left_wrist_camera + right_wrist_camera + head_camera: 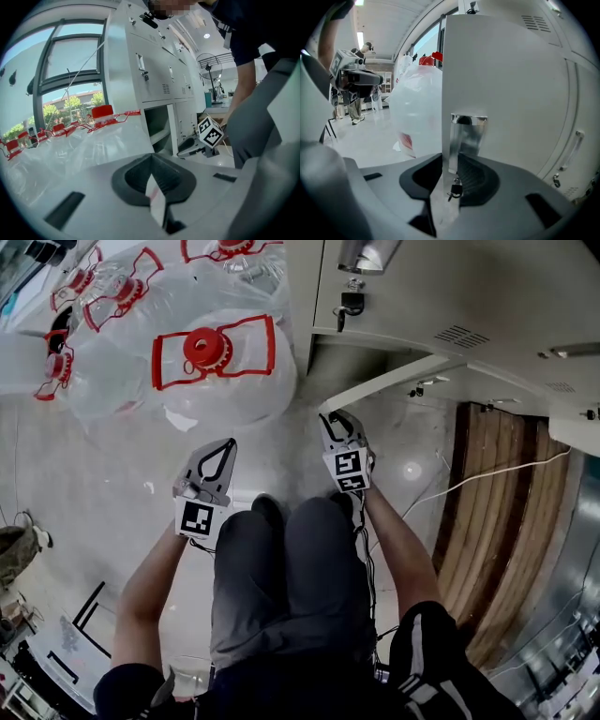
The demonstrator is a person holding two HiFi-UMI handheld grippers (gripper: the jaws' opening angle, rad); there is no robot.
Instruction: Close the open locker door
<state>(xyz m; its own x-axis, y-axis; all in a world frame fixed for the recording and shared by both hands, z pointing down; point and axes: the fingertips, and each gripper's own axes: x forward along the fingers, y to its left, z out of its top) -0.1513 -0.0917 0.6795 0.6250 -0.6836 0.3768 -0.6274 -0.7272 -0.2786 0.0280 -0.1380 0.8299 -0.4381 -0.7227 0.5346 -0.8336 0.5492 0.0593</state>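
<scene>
Grey lockers [422, 287], right gripper [447, 174] jaws gripping door [501, 84] edge, left gripper [152, 160] jaws together

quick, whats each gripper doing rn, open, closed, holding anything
left gripper: closed, holding nothing.
right gripper: closed on the edge of the locker door.
</scene>
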